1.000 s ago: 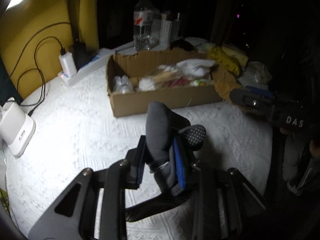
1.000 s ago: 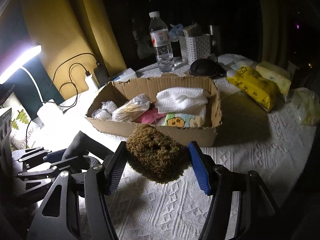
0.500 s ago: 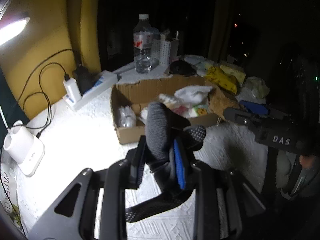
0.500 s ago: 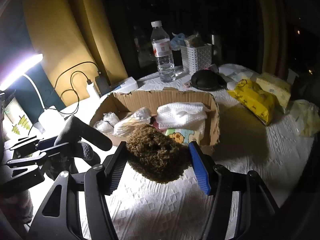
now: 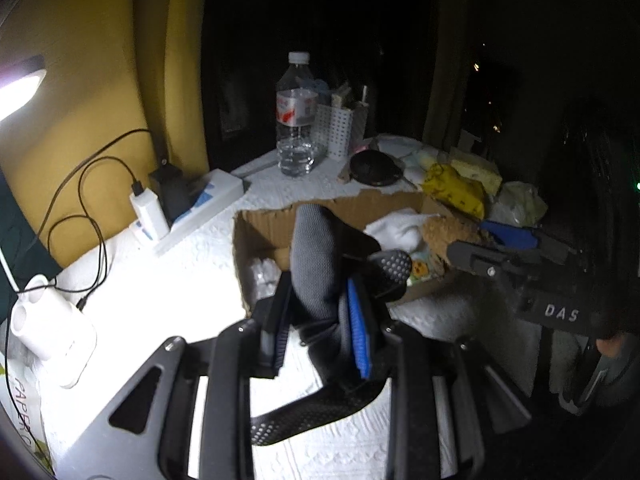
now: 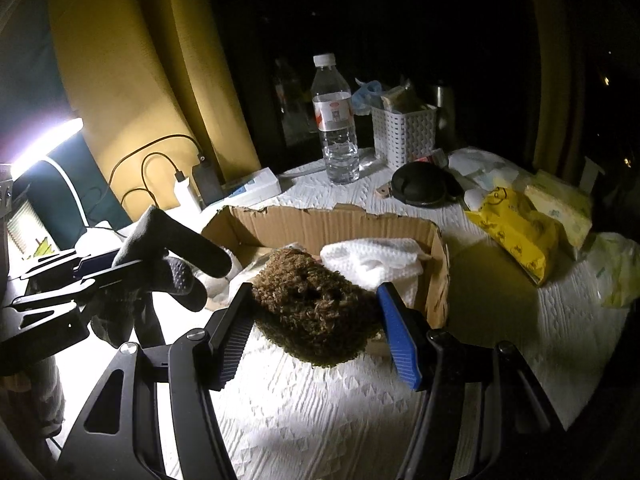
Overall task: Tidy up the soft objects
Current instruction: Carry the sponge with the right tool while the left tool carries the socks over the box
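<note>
The left gripper pinches a grey glove at its middle, so the fingers flop free above the table, just short of the cardboard box. The right gripper squeezes a brown fuzzy sponge between both pads, held raised at the box's near wall, likely so both can drop in beside the white cloth already inside

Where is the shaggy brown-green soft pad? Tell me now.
In the right wrist view the shaggy brown-green soft pad sits centre frame, clamped in the right gripper above the near wall of the torn cardboard box.
</note>
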The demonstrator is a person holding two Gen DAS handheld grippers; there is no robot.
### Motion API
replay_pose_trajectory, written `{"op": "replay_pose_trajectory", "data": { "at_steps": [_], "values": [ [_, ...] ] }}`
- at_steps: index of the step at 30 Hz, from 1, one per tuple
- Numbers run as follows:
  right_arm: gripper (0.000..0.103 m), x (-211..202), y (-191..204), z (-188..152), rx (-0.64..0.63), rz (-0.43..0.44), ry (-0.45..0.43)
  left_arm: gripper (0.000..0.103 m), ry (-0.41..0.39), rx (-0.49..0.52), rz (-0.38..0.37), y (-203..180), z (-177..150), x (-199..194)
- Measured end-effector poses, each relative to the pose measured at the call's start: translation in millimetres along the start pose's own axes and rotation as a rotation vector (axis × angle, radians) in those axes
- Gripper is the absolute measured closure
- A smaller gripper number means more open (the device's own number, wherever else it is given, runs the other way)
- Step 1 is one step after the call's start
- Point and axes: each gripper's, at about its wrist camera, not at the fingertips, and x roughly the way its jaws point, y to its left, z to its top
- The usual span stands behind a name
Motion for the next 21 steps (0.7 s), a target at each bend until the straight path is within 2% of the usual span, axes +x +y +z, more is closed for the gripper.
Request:
{"op": "replay_pose_trajectory", "data": {
  "at_steps": [7,21],
  "values": [
    [0.038,13,-4,11,-0.005,0.005,-0.004,0.076,-0.007,0.028,0.028,2,14,18],
    [0.038,57,-8,29,-0.016,0.019,0.029,0.076,0.015,-0.008,0.027,18,31,65]
  ]
}}
